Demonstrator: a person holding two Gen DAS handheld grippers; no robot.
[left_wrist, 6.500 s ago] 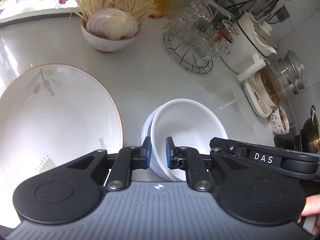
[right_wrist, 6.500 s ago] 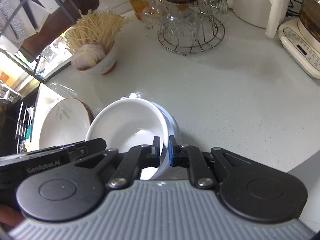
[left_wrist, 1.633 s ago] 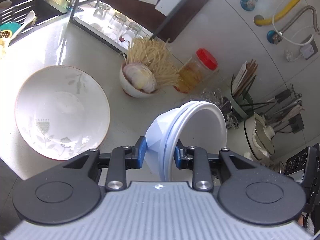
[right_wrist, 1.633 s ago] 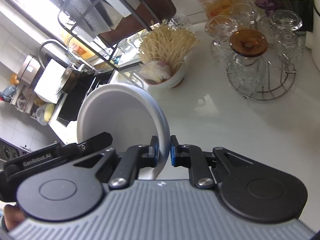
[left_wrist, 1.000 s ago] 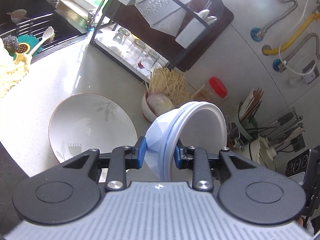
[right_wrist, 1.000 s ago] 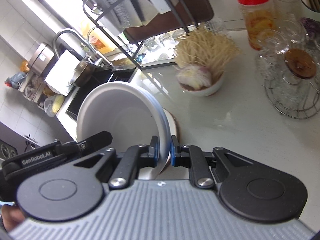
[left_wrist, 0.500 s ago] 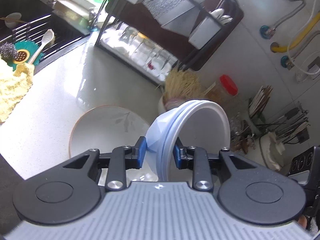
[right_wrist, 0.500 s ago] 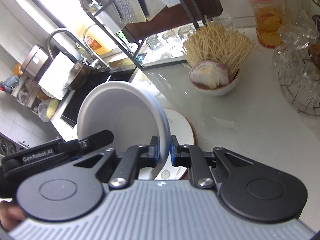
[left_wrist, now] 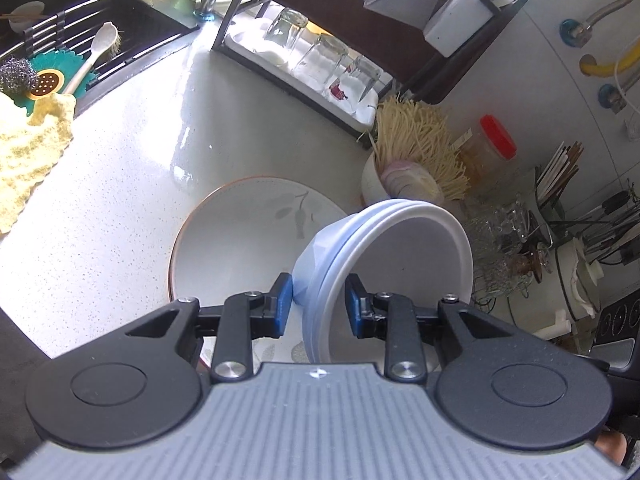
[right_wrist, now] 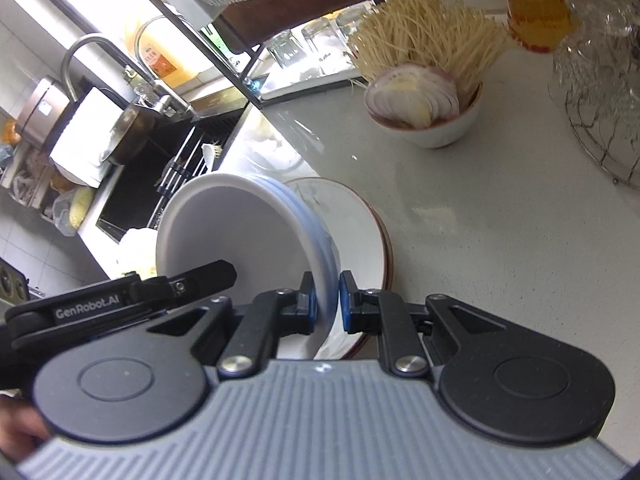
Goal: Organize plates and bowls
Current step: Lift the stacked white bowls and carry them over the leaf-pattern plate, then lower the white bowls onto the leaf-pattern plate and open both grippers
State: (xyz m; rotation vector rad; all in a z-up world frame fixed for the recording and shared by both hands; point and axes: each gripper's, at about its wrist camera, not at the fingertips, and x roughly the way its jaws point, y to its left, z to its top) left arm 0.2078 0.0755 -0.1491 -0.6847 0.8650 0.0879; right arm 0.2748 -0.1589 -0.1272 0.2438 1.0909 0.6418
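We hold the left hand-held gripper clamped on the rim of the stacked white bowls, its blue pads pressing one from the faceted outer wall and one from the smooth inside. The right hand-held gripper pinches the opposite rim of the same stack between nearly closed jaws. The stack hangs tilted on its side, clear of the desk, and at least two nested rims show as pale bluish-white bands along its edge; the inside is plain and glossy white. Directly beneath and behind it lies the large shallow plate, white with a thin brown rim and a grey leaf print, resting flat on the desk. The desk is a pale speckled stone surface with bright glare across it. Just beyond the plate stands a small white bowl holding sliced red onion and a bundle of dry noodles. Near it are a red-lidded jar and a wire stand of clear glassware. A dark metal dish rack holds upturned glasses over a white tray. To the far side we see a black sink with a scrubbing pad and spoon, and a yellow cloth at the desk edge. A grey wall with pipes rises behind.
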